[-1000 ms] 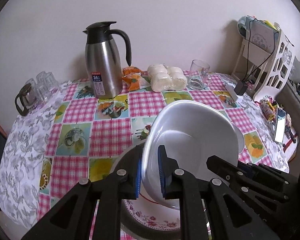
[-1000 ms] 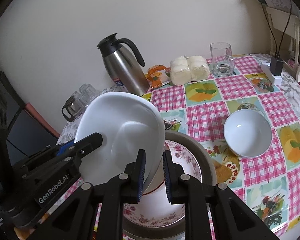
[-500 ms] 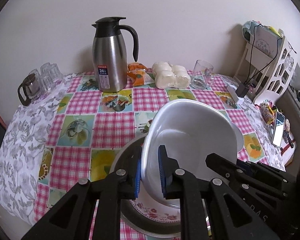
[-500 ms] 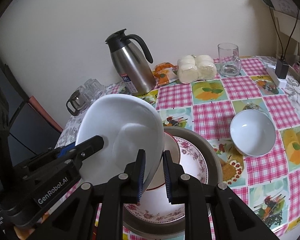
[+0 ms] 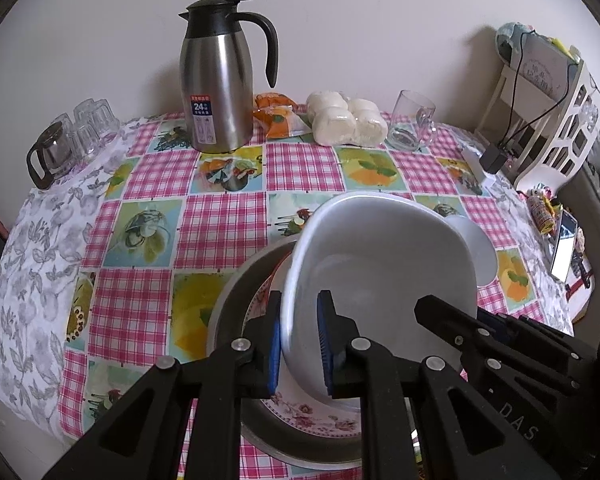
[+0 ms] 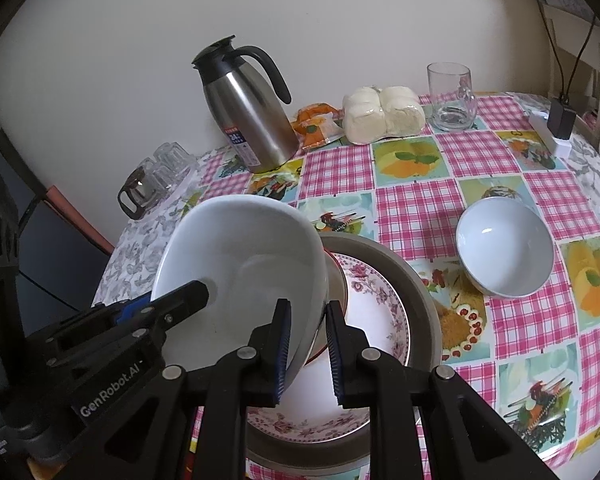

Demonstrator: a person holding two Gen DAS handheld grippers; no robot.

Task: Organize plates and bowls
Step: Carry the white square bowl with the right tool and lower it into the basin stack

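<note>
A large white bowl (image 5: 380, 272) (image 6: 240, 256) hangs tilted over a stack of plates. My left gripper (image 5: 300, 344) is shut on its near rim, and my right gripper (image 6: 309, 348) is shut on the opposite rim. The stack is a grey plate (image 6: 420, 292) (image 5: 228, 312) at the bottom, a floral plate (image 6: 380, 308) (image 5: 312, 412) on it and a small red-rimmed dish (image 6: 336, 280) on top, mostly hidden by the bowl. Whether the bowl touches the dish I cannot tell. A small white bowl (image 6: 504, 248) (image 5: 476, 248) stands alone to the right of the stack.
At the back of the checked tablecloth (image 5: 220, 232) stand a steel jug (image 5: 220, 88), orange snack packets (image 5: 278, 120), wrapped white buns (image 5: 346, 124) and a glass mug (image 5: 414, 124). Glasses and a small pot (image 5: 48, 156) sit far left. A white rack (image 5: 556, 120) and charger (image 5: 492, 158) are at the right.
Both grippers keep their hold on the large white bowl over the stack. The left wrist view has tipped slightly, so the jug and the table's back sit lower and nearer the middle.
</note>
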